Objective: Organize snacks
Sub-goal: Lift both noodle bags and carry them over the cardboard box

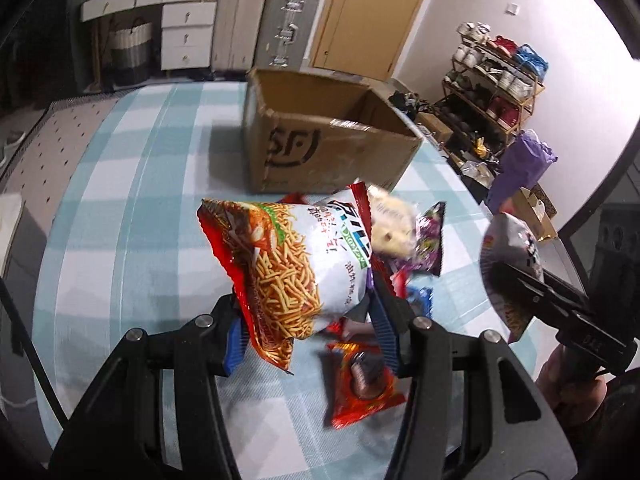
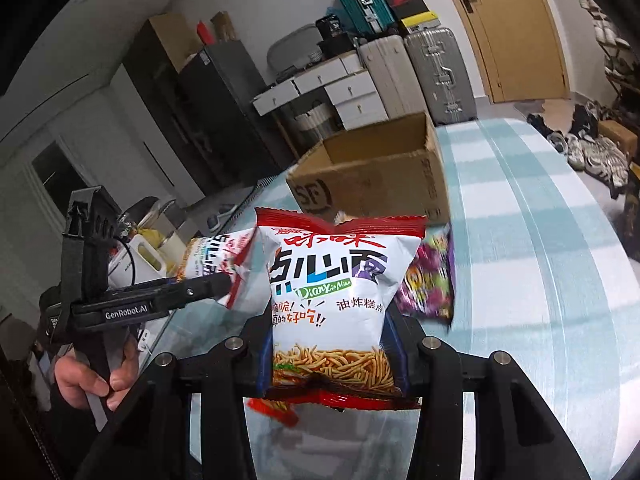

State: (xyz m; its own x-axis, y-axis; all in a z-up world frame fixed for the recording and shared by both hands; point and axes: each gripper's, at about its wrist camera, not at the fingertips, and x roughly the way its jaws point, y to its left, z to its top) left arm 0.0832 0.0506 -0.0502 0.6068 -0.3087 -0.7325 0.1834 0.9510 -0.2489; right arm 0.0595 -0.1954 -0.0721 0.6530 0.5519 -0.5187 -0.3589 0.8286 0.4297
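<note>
My left gripper is shut on a white and red noodle snack bag and holds it above the checked tablecloth. My right gripper is shut on a second bag of the same kind, also lifted off the table. Each view shows the other gripper: the right gripper at the right edge, the left gripper at the left, held by a hand. An open cardboard box stands behind both bags. A purple packet, a yellow packet and a red packet lie on the cloth.
Beyond the table's far edge stand white drawers, suitcases and a wooden door. A shoe rack and a purple bag are to the right of the table.
</note>
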